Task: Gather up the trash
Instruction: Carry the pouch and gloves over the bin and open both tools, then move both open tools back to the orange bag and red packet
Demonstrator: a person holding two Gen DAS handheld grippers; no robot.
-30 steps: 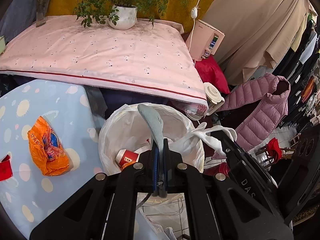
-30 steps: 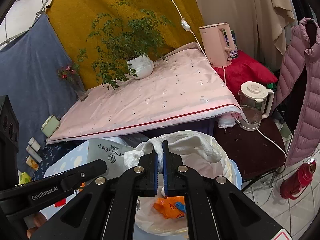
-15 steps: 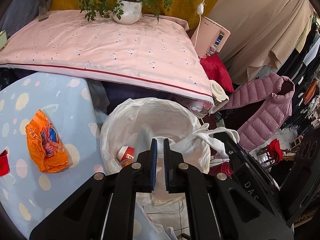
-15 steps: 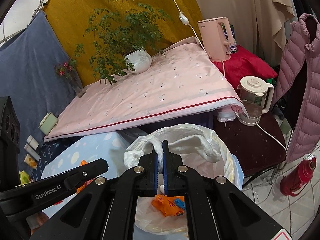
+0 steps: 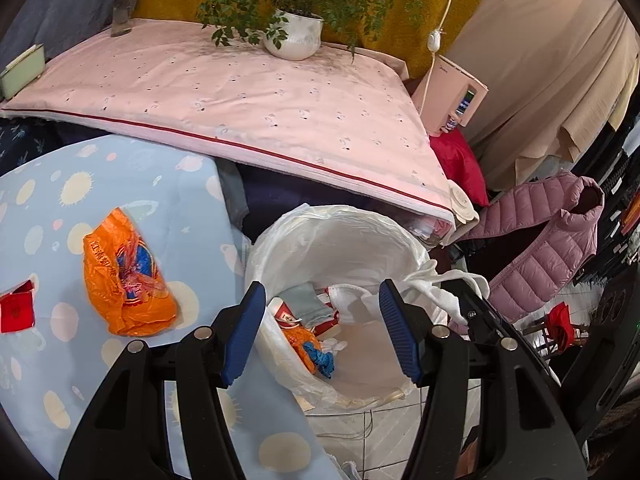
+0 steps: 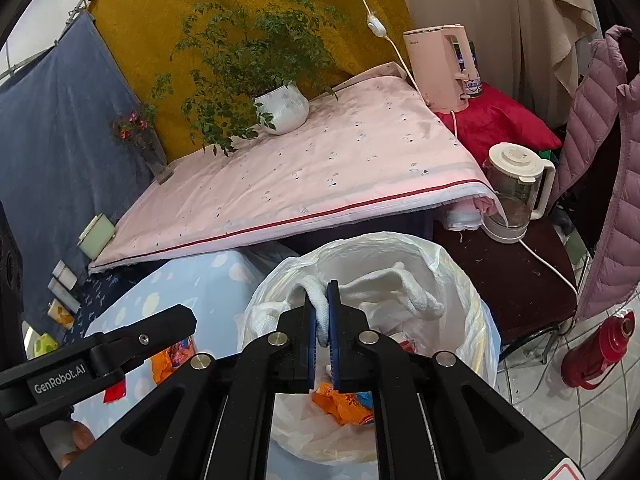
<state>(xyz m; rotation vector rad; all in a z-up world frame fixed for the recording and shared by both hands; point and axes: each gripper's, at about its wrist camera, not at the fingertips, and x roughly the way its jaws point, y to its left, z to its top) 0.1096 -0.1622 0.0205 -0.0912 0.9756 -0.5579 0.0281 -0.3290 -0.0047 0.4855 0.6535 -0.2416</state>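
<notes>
Two tools: left tool spread wide above the trash bag, right tool pinching the bag's white handle. Orange wrapper and red packet lie on the desk, beside the bag.

- The right gripper is pinching the white handle of the trash bag, jaws closed on it.
- Orange wrappers are lying inside the bag.
- The left gripper's black finger is reaching over the blue tabletop.
</notes>
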